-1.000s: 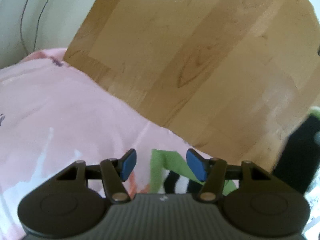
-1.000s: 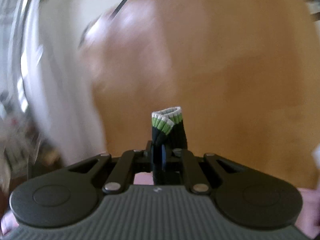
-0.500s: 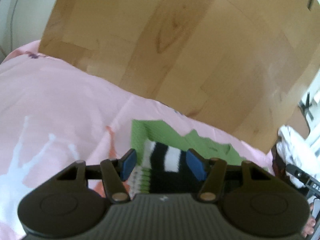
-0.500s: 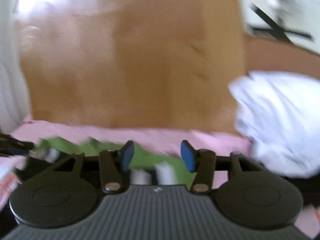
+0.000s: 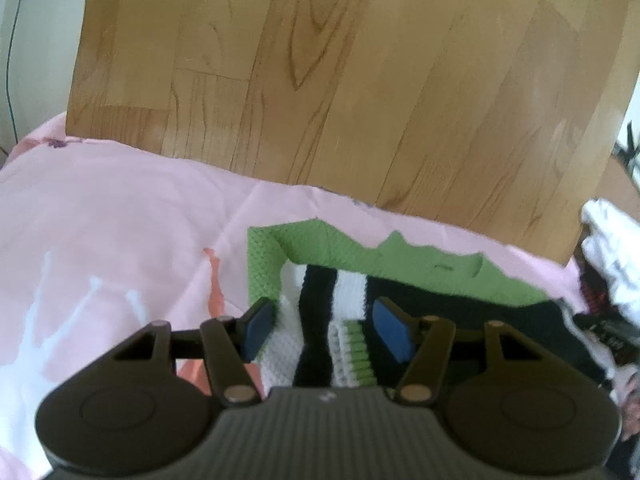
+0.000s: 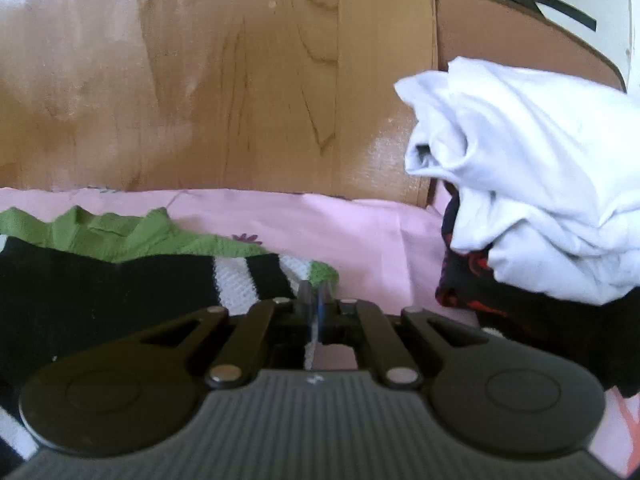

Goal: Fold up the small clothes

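A black, white and green striped sock [image 5: 320,316] lies on a green knitted piece [image 5: 400,256] on the pink cloth [image 5: 120,240]. My left gripper [image 5: 322,326] is open, its blue pads on either side of the sock's striped cuff end. In the right wrist view the same sock [image 6: 120,280] stretches to the left. My right gripper [image 6: 314,300] is shut at the sock's green toe end [image 6: 320,270], and the fingers appear to pinch its edge.
A pile of white clothes [image 6: 532,184] on dark red-patterned fabric [image 6: 472,292] sits at the right on the pink cloth; it also shows in the left wrist view [image 5: 612,256]. A wooden headboard [image 5: 340,80] stands behind.
My right gripper carried the sock down, opened over the pink cloth, then shut at its toe end. My left gripper moved over the laid-out sock and stayed open.
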Available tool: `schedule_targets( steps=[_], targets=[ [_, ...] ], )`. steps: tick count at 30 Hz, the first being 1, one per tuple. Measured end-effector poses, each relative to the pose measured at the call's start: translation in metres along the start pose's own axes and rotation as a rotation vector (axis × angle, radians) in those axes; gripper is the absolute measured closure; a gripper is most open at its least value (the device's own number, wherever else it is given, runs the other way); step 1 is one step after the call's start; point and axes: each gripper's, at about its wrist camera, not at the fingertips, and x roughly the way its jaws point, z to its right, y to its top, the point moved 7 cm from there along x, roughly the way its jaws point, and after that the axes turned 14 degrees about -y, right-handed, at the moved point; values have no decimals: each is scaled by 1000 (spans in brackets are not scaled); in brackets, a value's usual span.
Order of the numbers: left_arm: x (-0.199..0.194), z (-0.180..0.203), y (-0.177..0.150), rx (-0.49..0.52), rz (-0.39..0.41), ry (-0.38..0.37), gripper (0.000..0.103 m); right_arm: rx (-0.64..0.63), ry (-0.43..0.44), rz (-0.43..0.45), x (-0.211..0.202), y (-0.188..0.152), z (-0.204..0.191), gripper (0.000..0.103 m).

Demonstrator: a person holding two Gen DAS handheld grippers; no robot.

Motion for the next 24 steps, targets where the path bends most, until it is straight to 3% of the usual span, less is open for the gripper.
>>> schedule_targets(
  steps=[4, 7, 10, 11, 12, 13, 16, 21, 24],
  targets=[
    [-2, 6, 0, 25, 7, -4, 47, 43, 77, 34, -29, 9, -1, 83],
    [-4, 18, -2, 72, 3, -34, 47, 74, 162, 46, -53, 13, -7, 81],
    [14, 25, -15, 180, -92, 38, 46, 60, 178, 1, -51, -6, -10, 79],
    [19, 27, -20, 230, -101, 70, 42, 27, 133, -59, -38, -23, -7, 68],
    [20, 31, -21, 281, -94, 94, 40, 47, 116, -48, -31, -31, 0, 57],
    [20, 32, -22, 297, -92, 104, 39, 123, 106, -84, -28, -31, 14, 48],
    [20, 25, -20, 267, -83, 87, 33, 242, 69, -117, -37, -30, 41, 49],
    [19, 22, -19, 270, -75, 101, 25, 140, 96, 16, -88, -22, 32, 48],
    [19, 22, -19, 275, -74, 112, 23, 109, 148, 36, -97, -17, 17, 48]
  ],
)
